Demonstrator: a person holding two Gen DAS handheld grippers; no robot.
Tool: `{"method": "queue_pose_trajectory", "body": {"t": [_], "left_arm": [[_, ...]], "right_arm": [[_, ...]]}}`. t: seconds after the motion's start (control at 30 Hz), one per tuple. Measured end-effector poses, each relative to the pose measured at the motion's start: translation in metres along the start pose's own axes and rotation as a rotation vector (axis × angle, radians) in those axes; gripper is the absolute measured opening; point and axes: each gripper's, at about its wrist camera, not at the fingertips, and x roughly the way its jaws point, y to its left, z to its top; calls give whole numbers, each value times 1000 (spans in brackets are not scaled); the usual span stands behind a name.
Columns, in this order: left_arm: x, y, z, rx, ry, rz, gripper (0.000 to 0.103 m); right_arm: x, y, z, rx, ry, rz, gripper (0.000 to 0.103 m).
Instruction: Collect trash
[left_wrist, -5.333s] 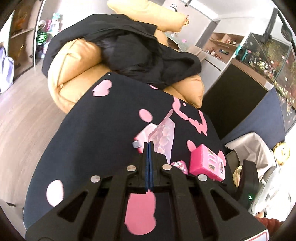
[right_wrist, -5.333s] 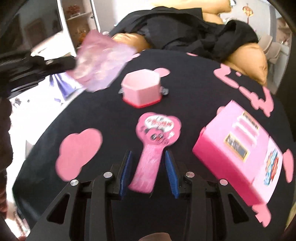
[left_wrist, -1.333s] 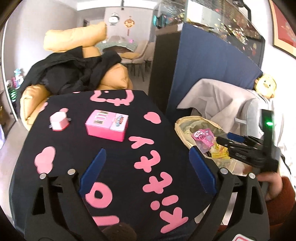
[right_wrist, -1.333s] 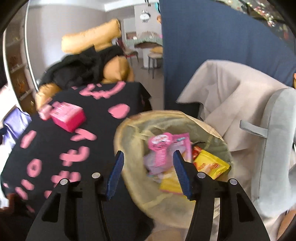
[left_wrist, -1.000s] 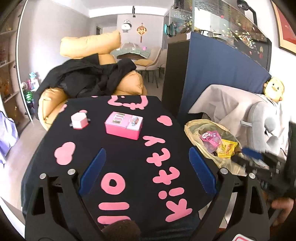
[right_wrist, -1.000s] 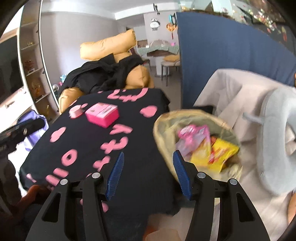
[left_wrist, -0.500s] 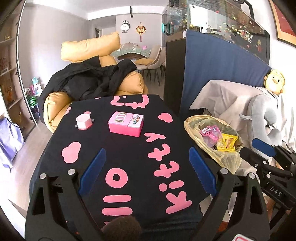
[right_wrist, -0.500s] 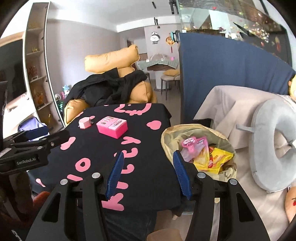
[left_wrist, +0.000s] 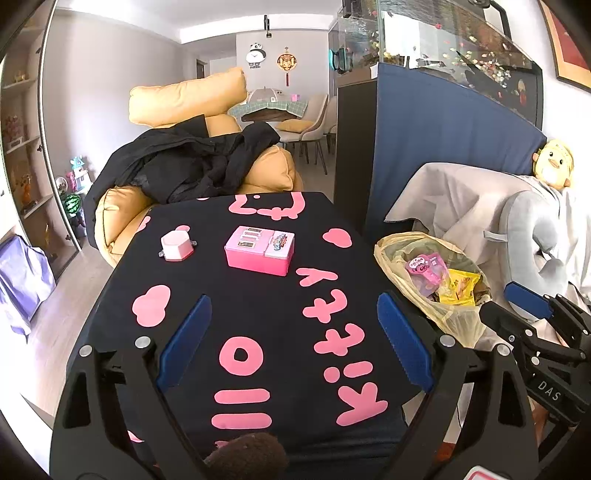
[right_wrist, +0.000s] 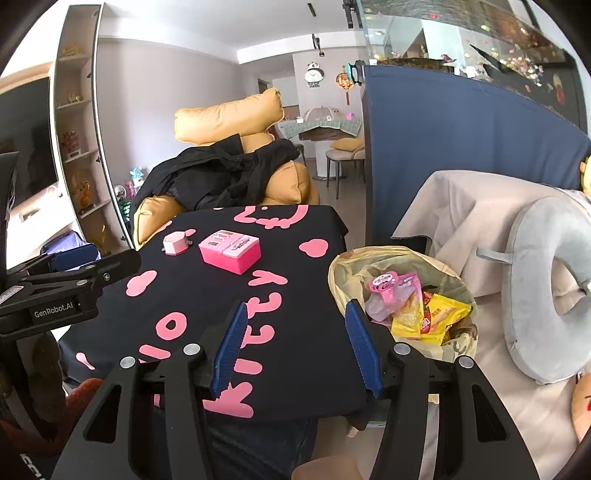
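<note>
A yellowish trash bag (right_wrist: 340, 273) (left_wrist: 454, 321) stands open to the right of the table, holding a pink wrapper (right_wrist: 391, 286) (left_wrist: 424, 267), a yellow packet (right_wrist: 439, 317) (left_wrist: 460, 286) and other wrappers. My right gripper (right_wrist: 295, 339) is open and empty, held back above the table's near right edge beside the bag. My left gripper (left_wrist: 291, 336) hovers over the near part of the black cloth with its jaws wide apart and nothing between them. Each gripper shows at the edge of the other's view.
The table (left_wrist: 258, 317) wears a black cloth with pink letters. A pink box (left_wrist: 258, 251) (right_wrist: 231, 251) and a small pink hexagonal case (left_wrist: 176, 245) (right_wrist: 176, 242) rest at its far part. Behind stand a tan sofa with black clothes (left_wrist: 192, 166), a blue partition (left_wrist: 443, 147) and a grey neck pillow (right_wrist: 535, 295).
Both grippers have drawn back from the bag and up, so the table and bag look farther away. The pink wrapper dropped by the right gripper now lies in the bag; the last half second is still.
</note>
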Motion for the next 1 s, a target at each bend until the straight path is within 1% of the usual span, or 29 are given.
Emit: {"method": "queue_pose_trajectory", "body": {"t": [1.0], "left_arm": [[2,-1,-2,2,9,-6,87]], "right_arm": [[3,-4,-2,14,18,1,52]]}}
